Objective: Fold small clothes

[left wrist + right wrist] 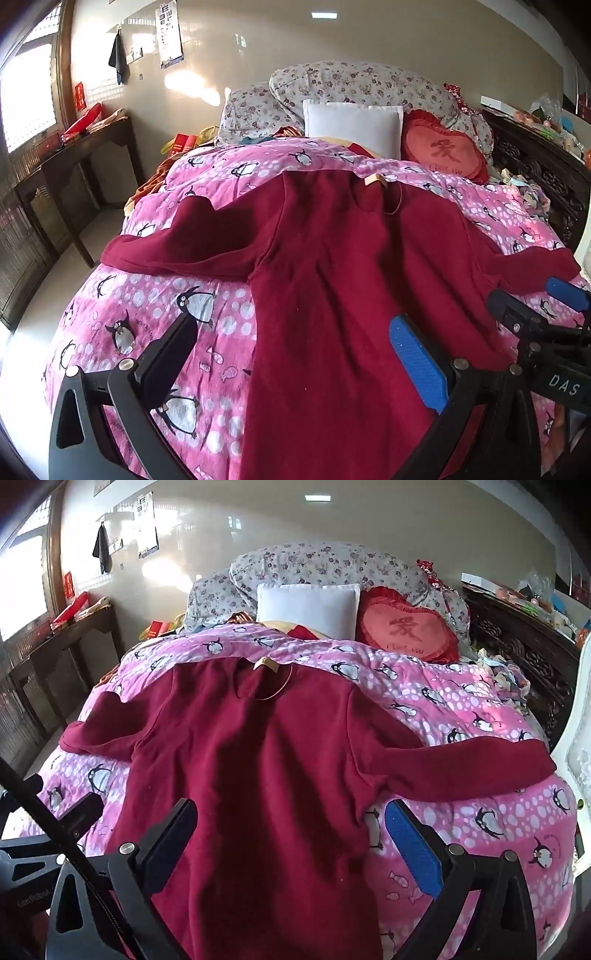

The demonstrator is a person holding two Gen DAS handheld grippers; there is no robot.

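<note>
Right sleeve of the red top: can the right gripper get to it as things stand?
Probably yes. The right gripper is open and empty over the red top, and the right sleeve lies flat on the pink quilt with nothing over it.

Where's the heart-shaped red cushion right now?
In both views the heart cushion sits at the head of the bed, right of the white pillow, against the floral pillows.

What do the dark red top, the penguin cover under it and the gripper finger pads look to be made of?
Dark red top: soft matte fleece or knit, judging by its fuzzy surface. Penguin cover: plush printed fabric, apparently quilted. Blue pads on the left gripper: probably rubber or plastic, with a fine dotted texture.
</note>
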